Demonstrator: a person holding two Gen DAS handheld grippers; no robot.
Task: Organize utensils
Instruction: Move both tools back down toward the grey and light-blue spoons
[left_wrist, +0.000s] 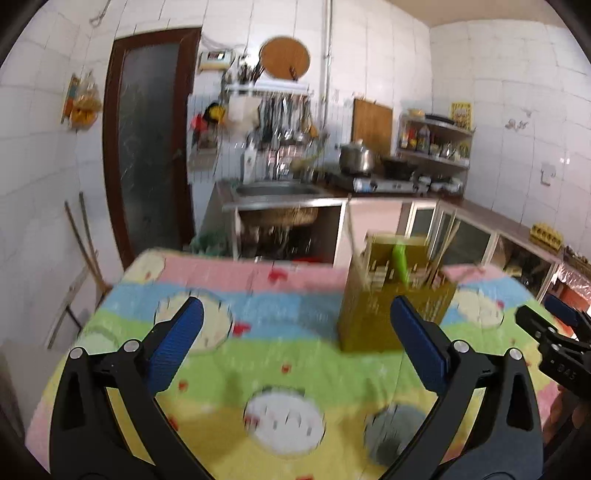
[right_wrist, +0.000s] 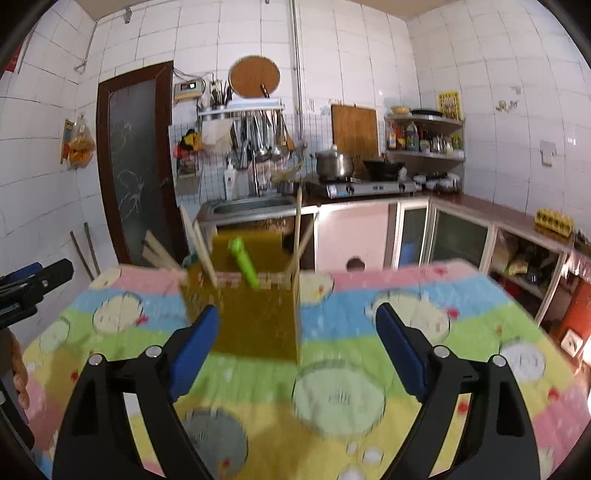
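An olive-green utensil holder (left_wrist: 391, 302) stands upright on the table with the colourful cloth (left_wrist: 258, 369). It holds a green-handled utensil (left_wrist: 400, 260) and several wooden chopsticks (left_wrist: 443, 243). In the right wrist view the holder (right_wrist: 255, 314) shows the green handle (right_wrist: 243, 262) and chopsticks (right_wrist: 297, 236) sticking out. My left gripper (left_wrist: 295, 325) is open and empty, with the holder just behind its right finger. My right gripper (right_wrist: 295, 325) is open and empty, with the holder just beyond its left finger. Both views are blurred.
Beyond the table stand a sink unit (left_wrist: 280, 192), a counter with a gas stove and pot (right_wrist: 332, 166) and a brown door (left_wrist: 147, 140). The right gripper shows at the edge of the left wrist view (left_wrist: 554, 332); the left one shows in the right wrist view (right_wrist: 33, 280).
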